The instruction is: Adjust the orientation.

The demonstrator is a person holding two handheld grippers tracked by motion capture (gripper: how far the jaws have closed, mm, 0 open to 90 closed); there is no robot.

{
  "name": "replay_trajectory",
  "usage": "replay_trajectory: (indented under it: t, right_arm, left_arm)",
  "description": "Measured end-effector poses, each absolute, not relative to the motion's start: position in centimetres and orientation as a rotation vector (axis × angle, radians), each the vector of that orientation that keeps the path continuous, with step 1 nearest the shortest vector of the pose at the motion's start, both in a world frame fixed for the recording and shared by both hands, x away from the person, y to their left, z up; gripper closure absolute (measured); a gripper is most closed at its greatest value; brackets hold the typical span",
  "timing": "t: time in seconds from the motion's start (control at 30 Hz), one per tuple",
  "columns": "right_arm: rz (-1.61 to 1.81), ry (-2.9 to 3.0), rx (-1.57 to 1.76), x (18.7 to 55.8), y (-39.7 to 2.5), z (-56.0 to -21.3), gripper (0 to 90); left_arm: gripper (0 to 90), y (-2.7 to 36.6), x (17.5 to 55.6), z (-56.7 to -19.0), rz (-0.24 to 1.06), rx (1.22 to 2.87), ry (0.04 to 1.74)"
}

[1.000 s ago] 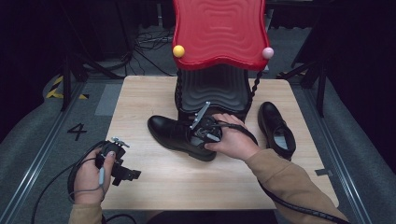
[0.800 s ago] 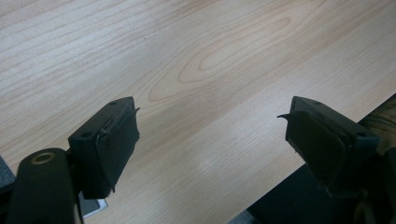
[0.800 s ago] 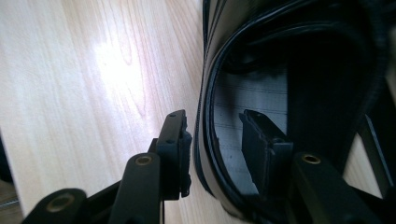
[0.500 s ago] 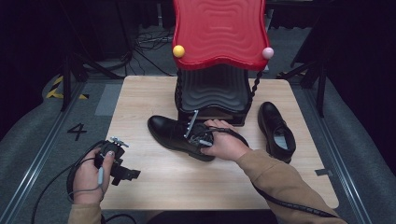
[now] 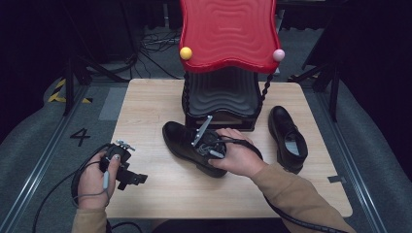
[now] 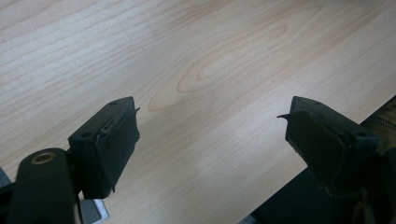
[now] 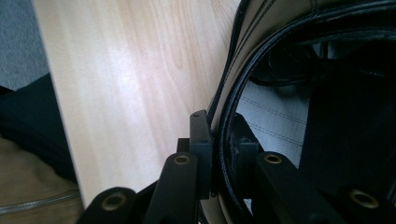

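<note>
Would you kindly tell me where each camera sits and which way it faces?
High view: above the person's side, looking forward and down at the table; both hands show.
Left gripper view: on the left gripper, facing bare wood, jaws apart.
Right gripper view: on the right gripper, jaws pinching the near shoe collar.
Shared: high and right gripper views both show that shoe.

Glossy black leather shoe (image 5: 194, 145) on a matt, pale wood-grain table (image 5: 145, 107); red shelf (image 5: 228, 34) looks plastic.
</note>
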State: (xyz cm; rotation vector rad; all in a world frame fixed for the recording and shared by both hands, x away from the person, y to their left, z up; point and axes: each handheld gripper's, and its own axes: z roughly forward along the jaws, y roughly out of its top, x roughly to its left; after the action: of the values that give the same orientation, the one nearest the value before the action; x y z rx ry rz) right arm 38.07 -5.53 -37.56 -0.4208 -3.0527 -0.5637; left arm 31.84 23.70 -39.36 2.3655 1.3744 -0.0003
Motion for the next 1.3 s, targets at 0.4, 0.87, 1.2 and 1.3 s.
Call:
replay_trajectory:
  t: [0.4,0.87,1.2,1.3]
  right_arm:
    - [-0.629,-3.033,-0.609,34.3,-11.7,-35.8,82.2]
    - [-0.559,-3.054,-0.867,32.3,-14.1,-38.7,80.5]
    - [-0.671,-2.882,-0.906,32.2,-14.4,-40.1,67.2]
    - [-0.689,-2.885,-0.921,32.3,-14.8,-39.8,65.7]
  left_arm:
    - [17.9,22.4,32.8,-39.2,-0.005,2.398,1.334]
    - [17.9,22.2,33.0,-39.6,-0.014,2.406,1.342]
    - [17.9,21.7,33.5,-39.8,-0.029,2.413,1.333]
    - [18.0,21.7,33.6,-39.8,-0.029,2.413,1.332]
